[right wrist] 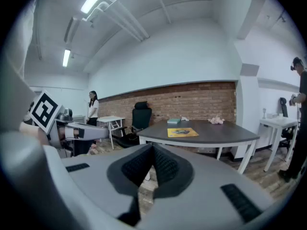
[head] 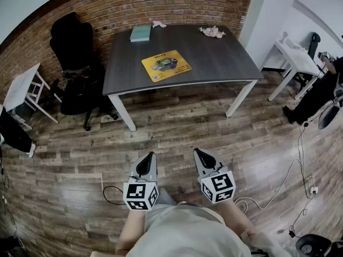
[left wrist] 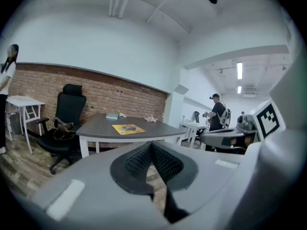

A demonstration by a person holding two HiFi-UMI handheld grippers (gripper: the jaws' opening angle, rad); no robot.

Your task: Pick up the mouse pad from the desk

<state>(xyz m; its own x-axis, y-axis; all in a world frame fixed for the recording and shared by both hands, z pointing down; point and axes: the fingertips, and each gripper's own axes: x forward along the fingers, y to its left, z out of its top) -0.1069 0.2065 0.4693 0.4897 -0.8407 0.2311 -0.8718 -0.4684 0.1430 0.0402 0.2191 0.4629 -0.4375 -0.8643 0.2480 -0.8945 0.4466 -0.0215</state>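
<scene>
The left gripper and right gripper sit side by side close to the person's body, tilted slightly down toward the desk. Both have their jaws pressed together on nothing. The yellow mouse pad lies flat near the desk's front edge, well apart from them. Wood floor stretches between. A black chair stands at the desk's left.

Two in all: left hand-held gripper, right hand-held gripper. One bench, one mouse pad, one teal book, one office chair.
</scene>
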